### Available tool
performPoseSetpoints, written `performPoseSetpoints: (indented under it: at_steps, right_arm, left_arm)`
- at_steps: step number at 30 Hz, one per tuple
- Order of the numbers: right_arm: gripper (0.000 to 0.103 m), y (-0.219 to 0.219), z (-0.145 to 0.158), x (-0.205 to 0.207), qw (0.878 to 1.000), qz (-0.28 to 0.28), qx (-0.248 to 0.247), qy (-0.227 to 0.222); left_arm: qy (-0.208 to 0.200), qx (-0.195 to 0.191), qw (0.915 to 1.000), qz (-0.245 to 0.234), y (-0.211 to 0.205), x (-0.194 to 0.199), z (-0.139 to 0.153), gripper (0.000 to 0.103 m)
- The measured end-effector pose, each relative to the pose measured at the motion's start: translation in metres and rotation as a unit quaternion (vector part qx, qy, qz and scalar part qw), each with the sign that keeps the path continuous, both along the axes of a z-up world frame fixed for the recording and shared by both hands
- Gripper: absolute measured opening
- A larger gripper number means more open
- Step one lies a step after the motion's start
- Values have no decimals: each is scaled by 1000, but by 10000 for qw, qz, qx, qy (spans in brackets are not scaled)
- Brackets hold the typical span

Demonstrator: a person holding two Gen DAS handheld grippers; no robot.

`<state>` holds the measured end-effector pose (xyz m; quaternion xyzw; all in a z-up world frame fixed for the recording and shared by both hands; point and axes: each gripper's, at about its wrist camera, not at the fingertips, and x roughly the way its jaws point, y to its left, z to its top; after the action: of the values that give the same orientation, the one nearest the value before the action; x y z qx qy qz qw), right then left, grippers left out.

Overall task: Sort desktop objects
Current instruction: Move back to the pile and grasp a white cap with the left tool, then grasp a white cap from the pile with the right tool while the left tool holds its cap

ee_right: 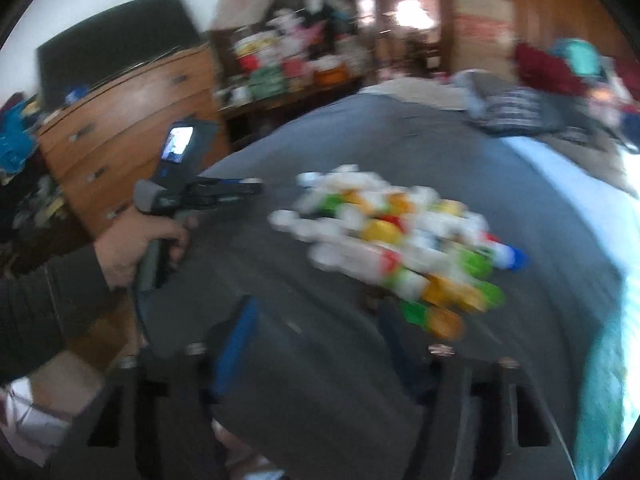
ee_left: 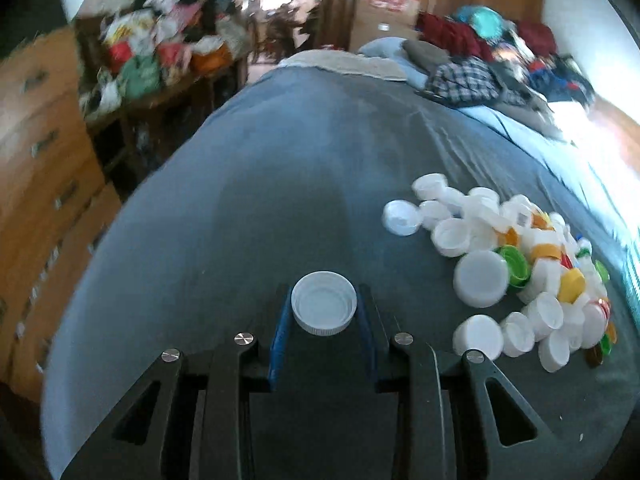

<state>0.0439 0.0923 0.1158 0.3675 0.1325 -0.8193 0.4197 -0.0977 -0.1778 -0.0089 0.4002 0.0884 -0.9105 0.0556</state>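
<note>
Left tongs [ee_left: 324, 312] pinch a white cap [ee_left: 324, 308] for sorting, heap of caps [ee_left: 516, 264] to their right; right tongs [ee_right: 316, 344] gape, empty.

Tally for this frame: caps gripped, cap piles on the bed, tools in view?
Gripped: 1, white cap in left tool
Cap pile: 1
Tools: 2, left tool and right tool
Total: 4

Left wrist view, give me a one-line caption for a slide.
Left tool shut on a white lid, held open side up over the grey bedcover, left of the pile of bottle caps.
</note>
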Motion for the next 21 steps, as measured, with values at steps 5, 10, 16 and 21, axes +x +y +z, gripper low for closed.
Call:
performPoseSetpoints:
  at_steps: [5,10,16,21]
  right_arm:
    - [60,-77,-24,-36,9987,488,91,-83]
    - [60,-131,-57,-68,9966,698,389,-201]
    - [58,-159,-82,-97,9948,713,700,-180]
    - [41,-162,-93,-100,9920,848,900,-240]
  left_arm:
    - [87,161,9998,2,-3,3,-2,27]
    - [83,308,9995,33,-9,5,-5,27]
    - [48,496,9987,39,-12,2,-8,27]
    - [58,540,9985,34,-13,2,-9,27]
